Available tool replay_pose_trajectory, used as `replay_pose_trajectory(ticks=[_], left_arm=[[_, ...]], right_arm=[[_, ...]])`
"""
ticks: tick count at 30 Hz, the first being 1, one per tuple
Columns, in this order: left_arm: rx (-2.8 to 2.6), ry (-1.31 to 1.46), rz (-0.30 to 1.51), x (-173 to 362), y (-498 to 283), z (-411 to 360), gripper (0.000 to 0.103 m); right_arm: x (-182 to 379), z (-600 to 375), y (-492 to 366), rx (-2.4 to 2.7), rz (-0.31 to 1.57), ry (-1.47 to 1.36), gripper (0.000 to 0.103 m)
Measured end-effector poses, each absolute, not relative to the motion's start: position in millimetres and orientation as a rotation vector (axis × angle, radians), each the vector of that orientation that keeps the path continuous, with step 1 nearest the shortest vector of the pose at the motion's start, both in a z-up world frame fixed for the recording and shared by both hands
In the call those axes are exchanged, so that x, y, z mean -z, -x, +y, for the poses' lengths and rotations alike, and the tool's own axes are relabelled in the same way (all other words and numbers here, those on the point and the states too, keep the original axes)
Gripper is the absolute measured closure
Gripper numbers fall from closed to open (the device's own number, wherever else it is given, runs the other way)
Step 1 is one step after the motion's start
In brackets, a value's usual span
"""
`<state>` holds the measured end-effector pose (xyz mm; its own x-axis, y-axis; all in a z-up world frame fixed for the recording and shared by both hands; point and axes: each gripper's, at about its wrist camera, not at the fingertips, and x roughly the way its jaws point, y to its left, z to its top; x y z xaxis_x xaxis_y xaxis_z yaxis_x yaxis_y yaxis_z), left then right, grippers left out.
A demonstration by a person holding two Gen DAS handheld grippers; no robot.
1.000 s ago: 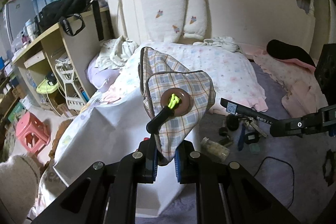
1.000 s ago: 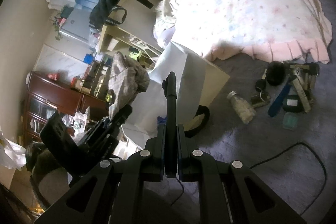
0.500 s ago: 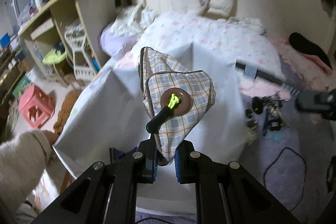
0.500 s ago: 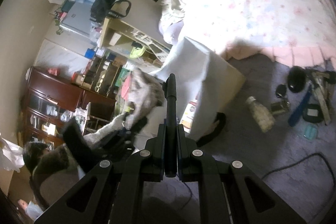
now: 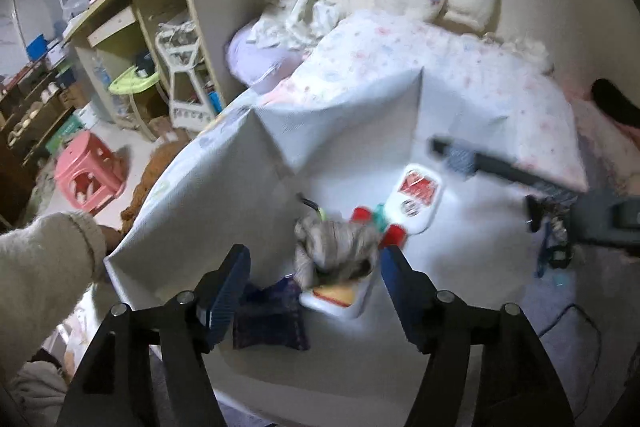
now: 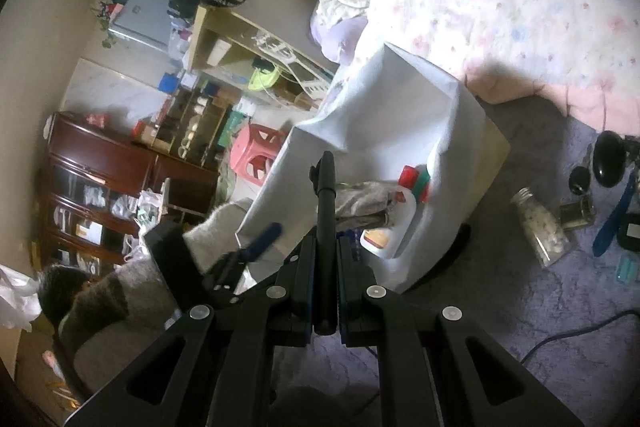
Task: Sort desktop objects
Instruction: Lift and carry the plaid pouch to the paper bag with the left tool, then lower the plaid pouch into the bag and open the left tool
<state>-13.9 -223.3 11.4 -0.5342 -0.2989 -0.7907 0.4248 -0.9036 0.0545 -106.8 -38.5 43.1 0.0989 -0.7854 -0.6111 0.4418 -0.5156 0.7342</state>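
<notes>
Right gripper [image 6: 325, 259] clamped on black pen [image 6: 325, 227], over white bag [image 6: 400, 147] (plaid cloth [image 6: 368, 199], bottles inside).

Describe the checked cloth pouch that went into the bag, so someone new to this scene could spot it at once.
Find the open white bag standing on the floor beside the bed. Inside, among white bottles with red caps, lies the checked cloth pouch, crumpled, between the open left tool's fingers but not gripped. It is the only soft, plaid fabric item there; its neighbours are hard plastic.

Pouch [image 5: 336, 251] lying in bag [image 5: 224, 163] atop bottle [image 5: 340, 297]; second bottle [image 5: 418, 197] lying behind; bed [image 5: 460, 75] standing beyond bag.
</notes>
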Motion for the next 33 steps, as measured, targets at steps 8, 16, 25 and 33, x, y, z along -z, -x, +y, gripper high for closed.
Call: replay_pose_trajectory(ticks=[8,16,25,33], left_arm=[[2.456,-1.236,0.082,-17.5,18.9,-204.2,0.030],[2.435,-1.253,0.124,-11.3,19.0,-213.5,0.030],[2.446,-1.230,0.165,-13.4,14.3,-219.0,0.030],[2.473,-1.226,0.142,-18.6,16.9,-209.8,0.030]], right_arm=[[-39.2,-62.1,104.8,1.592,-0.313,-1.421,0.093],[-37.4,-91.7,90.3,1.704,0.036,-1.425,0.093],[-31.9,-103.8,94.3,1.811,0.195,-1.472,0.044],[-43.9,-72.3,96.1,1.841,0.151,-1.437,0.044]])
